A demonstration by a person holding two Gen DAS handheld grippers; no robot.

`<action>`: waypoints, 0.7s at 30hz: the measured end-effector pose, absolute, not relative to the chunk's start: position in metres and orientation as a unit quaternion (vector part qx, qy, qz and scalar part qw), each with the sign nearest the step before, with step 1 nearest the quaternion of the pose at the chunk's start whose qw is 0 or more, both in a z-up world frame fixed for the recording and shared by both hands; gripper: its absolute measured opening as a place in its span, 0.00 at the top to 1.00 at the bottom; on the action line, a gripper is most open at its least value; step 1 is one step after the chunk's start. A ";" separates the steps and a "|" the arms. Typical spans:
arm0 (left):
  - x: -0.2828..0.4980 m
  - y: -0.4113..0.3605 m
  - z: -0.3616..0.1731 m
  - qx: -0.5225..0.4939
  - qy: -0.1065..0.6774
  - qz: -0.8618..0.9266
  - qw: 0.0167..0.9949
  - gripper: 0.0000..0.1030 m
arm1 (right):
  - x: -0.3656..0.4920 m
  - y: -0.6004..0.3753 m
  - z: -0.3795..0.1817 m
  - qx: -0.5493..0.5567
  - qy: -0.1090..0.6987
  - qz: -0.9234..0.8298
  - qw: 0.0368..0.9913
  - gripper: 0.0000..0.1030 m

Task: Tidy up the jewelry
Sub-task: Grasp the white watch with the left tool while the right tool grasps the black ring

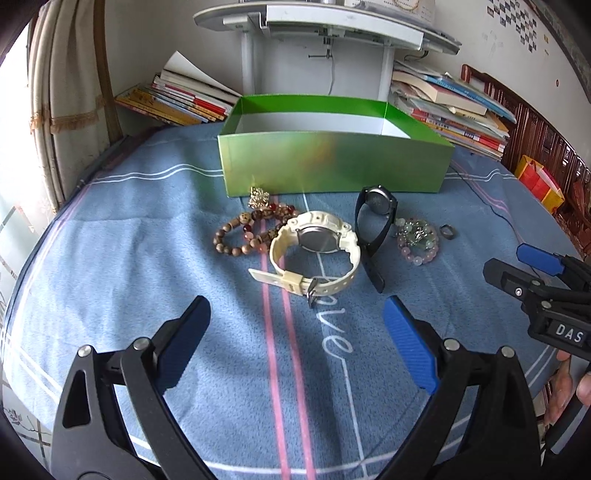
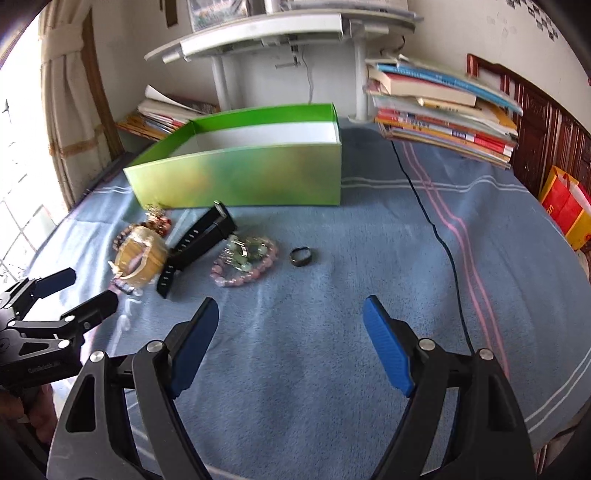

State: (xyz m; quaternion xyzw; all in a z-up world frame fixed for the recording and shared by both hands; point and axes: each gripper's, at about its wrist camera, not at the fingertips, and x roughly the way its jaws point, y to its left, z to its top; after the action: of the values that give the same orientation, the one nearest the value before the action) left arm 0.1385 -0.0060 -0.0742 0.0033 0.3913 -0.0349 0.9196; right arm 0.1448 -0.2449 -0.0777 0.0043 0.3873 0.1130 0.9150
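Observation:
An open green box (image 1: 332, 162) (image 2: 240, 173) with a white bottom stands on the blue blanket. In front of it lie a cream watch (image 1: 314, 251) (image 2: 142, 258), a black watch (image 1: 376, 218) (image 2: 201, 240), brown and red bead bracelets (image 1: 243, 232) (image 2: 155, 221), a pink and green bead bracelet (image 1: 417, 240) (image 2: 245, 262) and a dark ring (image 1: 447, 231) (image 2: 301, 256). My left gripper (image 1: 295, 314) is open, just short of the cream watch. My right gripper (image 2: 290, 314) is open, short of the pink bracelet and ring. Both are empty.
Stacks of books (image 1: 454, 107) (image 2: 443, 110) lie behind the box on both sides, under a white desk stand (image 1: 317, 33). A black cable (image 2: 436, 229) runs across the blanket at right. An orange bag (image 2: 565, 206) stands at the right edge. A curtain (image 1: 62, 110) hangs at left.

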 end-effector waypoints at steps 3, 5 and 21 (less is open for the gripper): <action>0.147 -0.007 -0.081 0.003 0.401 -0.038 0.915 0.10 | 0.156 -0.245 -0.085 0.000 0.404 0.106 0.909 0.23; 0.153 -0.009 -0.085 0.005 0.406 -0.041 0.913 0.10 | 0.164 -0.244 -0.090 -0.002 0.412 0.103 0.905 0.26; 0.199 -0.014 -0.101 0.011 0.447 -0.041 0.894 0.16 | 0.215 -0.231 -0.105 -0.035 0.436 0.093 0.895 0.47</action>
State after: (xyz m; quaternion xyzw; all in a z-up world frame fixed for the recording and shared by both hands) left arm 0.1992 -0.0139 -0.1006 0.0112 0.4467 -0.0413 0.8937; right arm 0.2147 -0.2312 -0.1053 -0.0349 0.4359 0.0927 0.8945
